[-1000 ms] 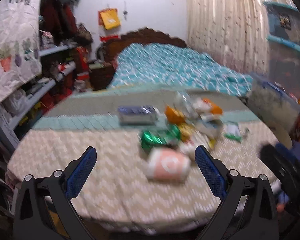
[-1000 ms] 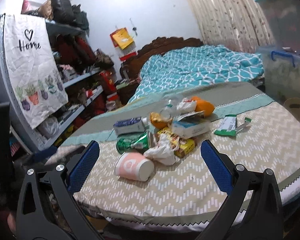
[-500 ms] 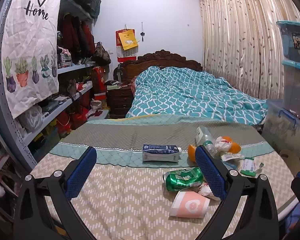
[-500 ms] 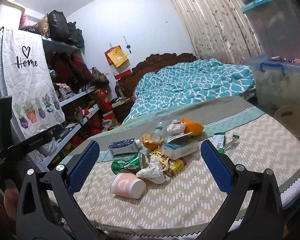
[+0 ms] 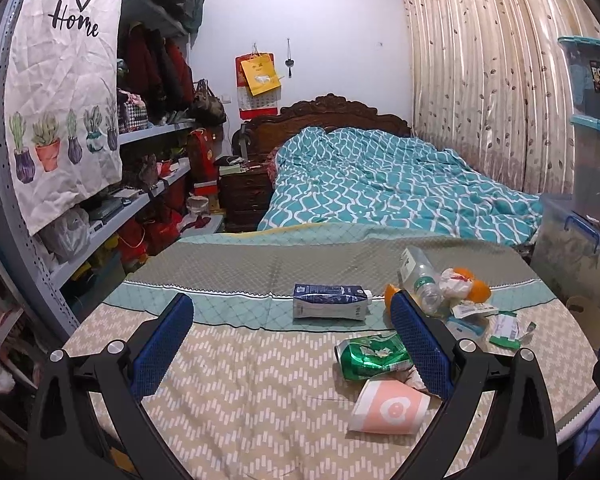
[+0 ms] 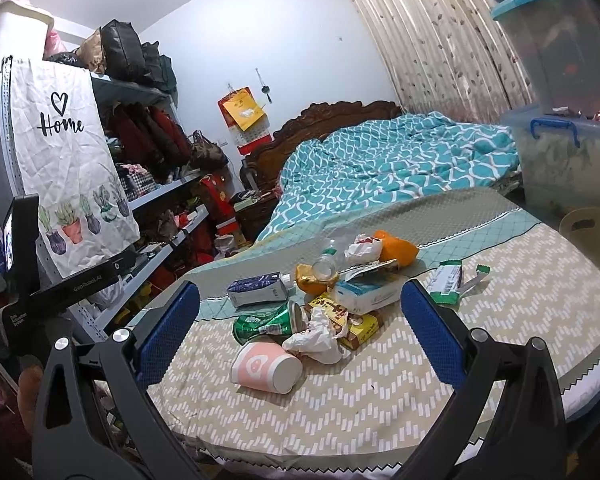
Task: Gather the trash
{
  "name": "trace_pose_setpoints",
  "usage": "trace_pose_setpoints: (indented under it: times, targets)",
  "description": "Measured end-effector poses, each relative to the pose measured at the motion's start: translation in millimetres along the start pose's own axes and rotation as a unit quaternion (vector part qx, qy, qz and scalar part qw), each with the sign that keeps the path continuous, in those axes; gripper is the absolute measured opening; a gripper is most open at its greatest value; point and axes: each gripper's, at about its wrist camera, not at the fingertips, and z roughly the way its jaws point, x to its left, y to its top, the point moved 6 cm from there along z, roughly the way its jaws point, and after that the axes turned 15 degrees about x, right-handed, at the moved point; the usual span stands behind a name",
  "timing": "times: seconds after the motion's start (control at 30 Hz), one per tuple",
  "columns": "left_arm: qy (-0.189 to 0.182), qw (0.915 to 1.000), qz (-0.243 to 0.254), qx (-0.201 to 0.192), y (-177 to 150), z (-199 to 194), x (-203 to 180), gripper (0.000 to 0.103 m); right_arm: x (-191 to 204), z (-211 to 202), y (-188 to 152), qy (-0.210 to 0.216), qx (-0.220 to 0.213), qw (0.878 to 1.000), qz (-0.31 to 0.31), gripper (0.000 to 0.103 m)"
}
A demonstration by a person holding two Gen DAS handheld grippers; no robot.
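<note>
Now both tools hang spread and empty over the worktop (image 6: 420, 380); left tool (image 5: 292, 330), right tool (image 6: 300, 316) above the pink cup (image 6: 266, 368)

Left gripper (image 5: 292, 344) hovers level with jaws spread wide, gripping nothing; right gripper (image 6: 300, 332) does the same, jaws wide apart and empty.

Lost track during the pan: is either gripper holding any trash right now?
No. Left gripper and right gripper are both open and empty; the cup lies untouched.
</note>
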Motion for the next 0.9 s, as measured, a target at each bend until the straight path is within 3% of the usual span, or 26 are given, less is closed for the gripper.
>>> trace_pose_setpoints:
  times: [0.9]
  targets:
    - [0.022,0.9996,0.010,0.012,-13,15,3,0.095,-3,15,-5,-0.012,0.026,1.000,0.005,0.100]
